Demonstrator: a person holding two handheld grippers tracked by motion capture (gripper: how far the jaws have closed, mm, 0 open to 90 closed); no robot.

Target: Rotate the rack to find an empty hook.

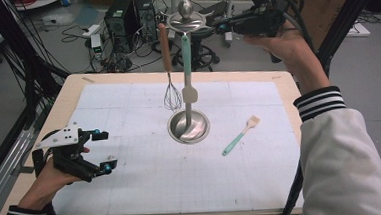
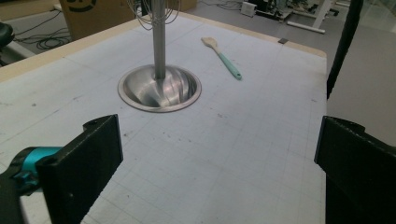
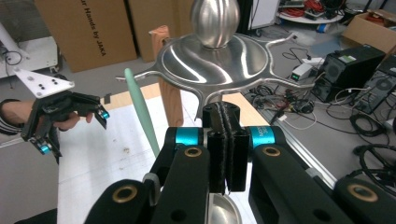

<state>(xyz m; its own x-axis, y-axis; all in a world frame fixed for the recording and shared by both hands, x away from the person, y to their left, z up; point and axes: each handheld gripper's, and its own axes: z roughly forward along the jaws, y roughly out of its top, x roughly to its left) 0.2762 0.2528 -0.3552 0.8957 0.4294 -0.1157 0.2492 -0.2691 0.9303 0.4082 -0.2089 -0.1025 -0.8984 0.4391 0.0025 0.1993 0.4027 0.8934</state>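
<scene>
A utensil stand (image 1: 189,126) rises from the middle of the table (image 1: 77,92), a whisk (image 1: 172,96) and a spatula (image 1: 189,92) hanging side by side from its top disc (image 1: 187,21) (whisk to the left). A brush (image 1: 240,135) lies flat to the right of the stand's base.

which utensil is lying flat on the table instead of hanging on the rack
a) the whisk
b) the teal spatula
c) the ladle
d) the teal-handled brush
d: the teal-handled brush lies on the mat right of the rack's base, while the whisk and the teal spatula hang from the rack's top.
</scene>
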